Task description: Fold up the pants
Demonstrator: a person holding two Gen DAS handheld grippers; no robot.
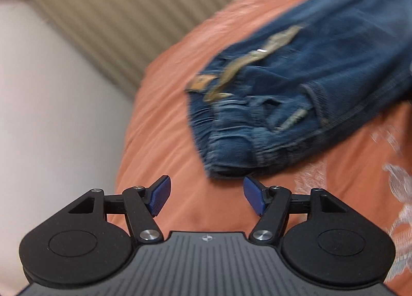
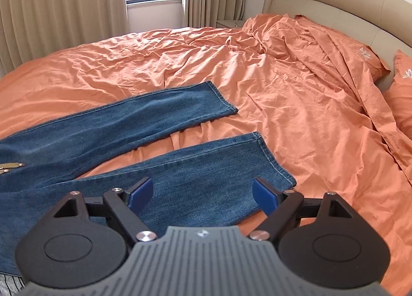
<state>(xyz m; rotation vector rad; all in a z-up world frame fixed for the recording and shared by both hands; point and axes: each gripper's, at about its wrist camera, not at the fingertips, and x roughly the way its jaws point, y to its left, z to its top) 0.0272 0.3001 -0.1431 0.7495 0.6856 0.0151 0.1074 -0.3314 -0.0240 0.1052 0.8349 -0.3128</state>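
Both claws hang spread and empty, the left claw (image 1: pixel 206 194) near the waistband of the jeans (image 1: pixel 296 95), the right claw (image 2: pixel 203 196) over a leg on the bed (image 2: pixel 283 95), so the fold seems unstarted and next calls for pinching denim

Bare bedspread (image 2: pixel 296 105) beyond the jeans (image 2: pixel 128 126), rumpled toward the headboard (image 2: pixel 334 5)

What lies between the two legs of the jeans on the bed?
In the right wrist view, only bare, wrinkled orange bedding shows in the gap between the two legs of the jeans; nothing else lies there.
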